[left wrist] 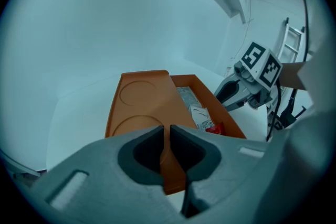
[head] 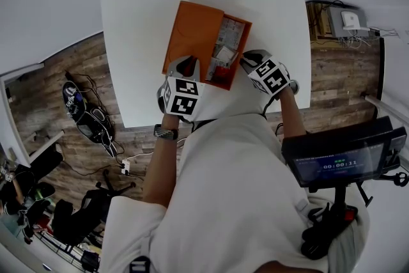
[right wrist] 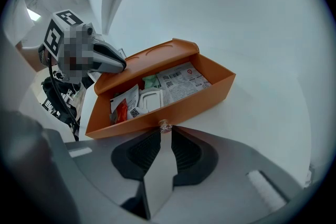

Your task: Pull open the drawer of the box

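Already open drawer [right wrist: 202, 104] (right tongs [right wrist: 164, 131] gripping).

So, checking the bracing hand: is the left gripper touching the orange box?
Touching. The left gripper view shows the left gripper shut on the orange box, its near edge between the jaws.

Box [head: 195, 29] on table [head: 140, 22], drawer [right wrist: 194, 103] out its right side, packets [right wrist: 178, 84] inside

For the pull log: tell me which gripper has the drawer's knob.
The right gripper, pinching the small knob on the drawer; the left gripper clamps an edge of the box.
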The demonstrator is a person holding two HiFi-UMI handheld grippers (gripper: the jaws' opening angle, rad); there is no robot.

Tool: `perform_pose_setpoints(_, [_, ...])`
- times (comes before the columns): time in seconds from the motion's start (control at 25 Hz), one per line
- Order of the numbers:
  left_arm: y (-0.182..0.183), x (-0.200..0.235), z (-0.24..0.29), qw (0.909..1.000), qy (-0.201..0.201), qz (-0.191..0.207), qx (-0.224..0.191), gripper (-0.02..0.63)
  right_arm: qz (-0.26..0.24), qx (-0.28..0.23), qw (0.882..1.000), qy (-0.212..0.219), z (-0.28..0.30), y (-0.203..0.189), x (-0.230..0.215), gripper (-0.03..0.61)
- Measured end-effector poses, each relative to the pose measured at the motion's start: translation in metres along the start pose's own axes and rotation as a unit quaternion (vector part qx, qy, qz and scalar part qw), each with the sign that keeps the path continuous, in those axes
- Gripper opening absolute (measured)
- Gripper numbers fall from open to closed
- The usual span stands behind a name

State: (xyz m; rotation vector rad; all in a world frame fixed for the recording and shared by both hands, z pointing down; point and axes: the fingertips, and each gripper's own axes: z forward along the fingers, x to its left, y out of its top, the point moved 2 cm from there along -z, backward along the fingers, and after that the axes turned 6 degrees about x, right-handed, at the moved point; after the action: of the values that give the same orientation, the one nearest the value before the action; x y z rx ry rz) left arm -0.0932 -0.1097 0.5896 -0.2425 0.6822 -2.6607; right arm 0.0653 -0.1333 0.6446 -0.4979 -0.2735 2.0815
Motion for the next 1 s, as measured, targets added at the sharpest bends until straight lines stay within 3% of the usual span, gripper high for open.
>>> perform_pose_setpoints(1.0, [0.000,0.005,0.004,1.0000,0.002,0.002,-0.001,0.037,0.024,0.009,1.000,-0.011,-0.006,-0.019,-0.018,0.067])
